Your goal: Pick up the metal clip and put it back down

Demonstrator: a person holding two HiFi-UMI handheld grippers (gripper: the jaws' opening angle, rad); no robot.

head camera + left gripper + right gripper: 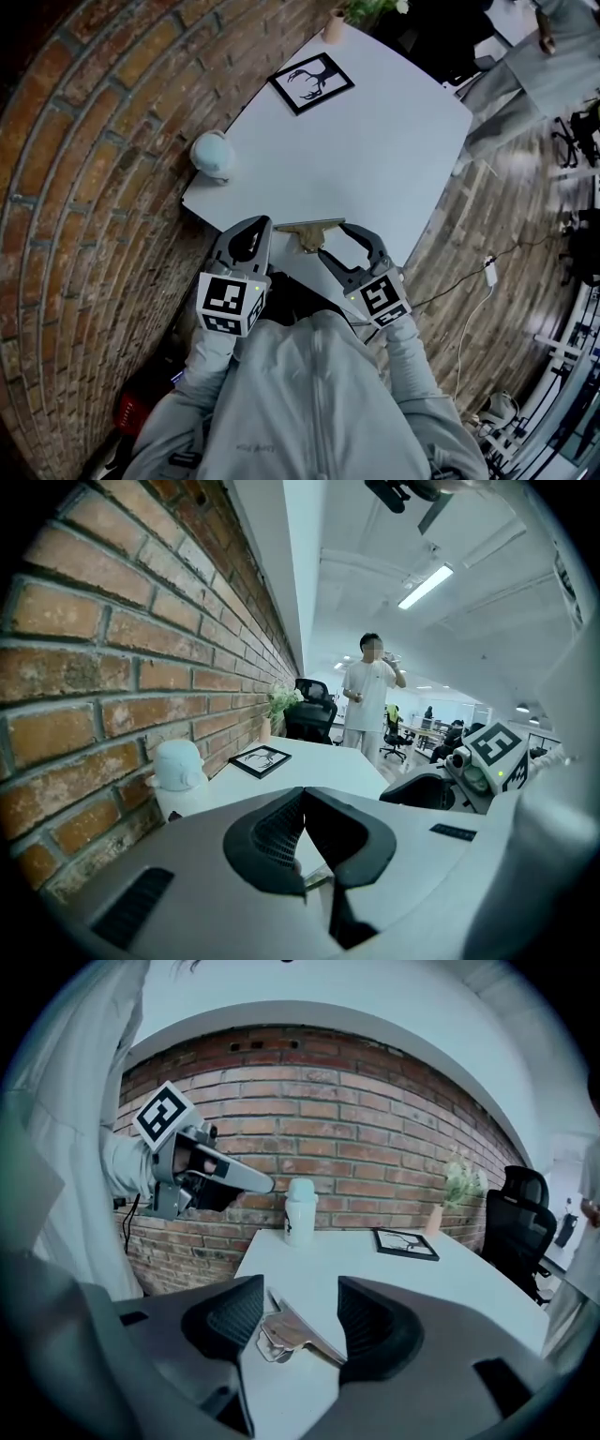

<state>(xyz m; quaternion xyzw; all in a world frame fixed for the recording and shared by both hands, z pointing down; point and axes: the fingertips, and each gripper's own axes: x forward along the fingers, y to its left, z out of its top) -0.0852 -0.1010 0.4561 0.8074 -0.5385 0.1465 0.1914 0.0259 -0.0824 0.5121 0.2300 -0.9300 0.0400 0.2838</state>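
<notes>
A white counter (375, 159) with rounded corners carries four things, all well apart from one another. A brass-coloured metal clip (310, 231) lies flat just inside the near edge, and a pale bottle with a rounded cap (213, 155) stands upright at the left edge as the head view shows it. Towards the far end a black-framed picture (311, 82) of a dark antlered shape lies flat, and a small pot (334, 26) holding a green plant stands at the far corner.

Flat white worktop (375, 150); red-brown brick wall (103, 141) with pale mortar lines. The flat metal clip (310, 231) is dull gold. The black-framed picture (311, 82) shows a black antlered figure on white. The rounded bottle (213, 155) is pale bluish white. Left gripper (302, 794) and right gripper (300, 1297): grey, black jaws, black-and-white square markers.
</notes>
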